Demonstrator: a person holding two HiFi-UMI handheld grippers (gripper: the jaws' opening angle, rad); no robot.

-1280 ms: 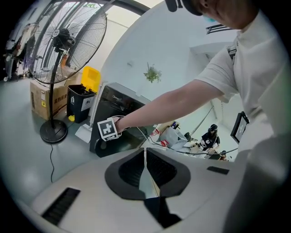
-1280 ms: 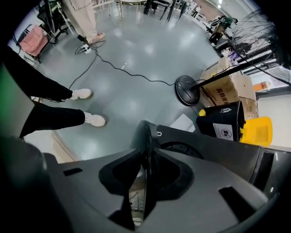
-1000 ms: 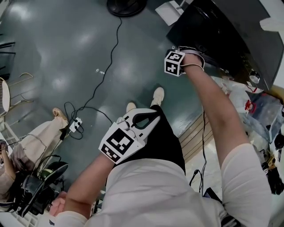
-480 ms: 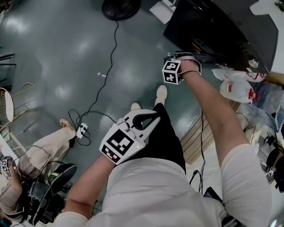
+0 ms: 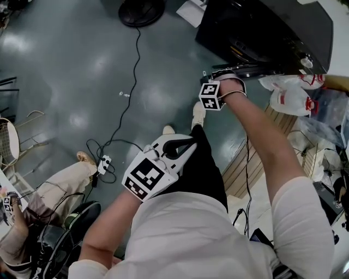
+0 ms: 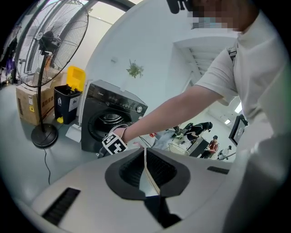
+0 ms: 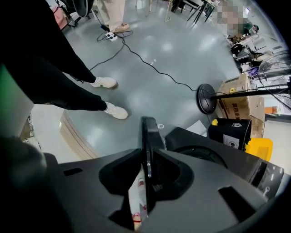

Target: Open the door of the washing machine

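Observation:
The dark grey washing machine [image 5: 256,24] stands at the top right of the head view, and its round drum opening [image 6: 103,124] shows in the left gripper view. Its door [image 7: 148,136] is swung out and runs edge-on between my right gripper's jaws. My right gripper [image 5: 212,76] is shut on that door edge, well out from the machine's front. My left gripper [image 5: 185,146] hangs in front of my body, shut, with nothing between its pads [image 6: 160,169].
A standing fan's base [image 5: 142,10] and a cable [image 5: 128,103] to a power strip [image 5: 103,163] lie on the grey floor. A seated person [image 5: 52,177] is at lower left. Plastic bags [image 5: 292,95] and a slatted board [image 5: 245,169] sit right of my feet.
My right gripper has drawn the door edge further out from the machine, toward my feet, and the door has swung wider. The left gripper stays before my body, still shut.

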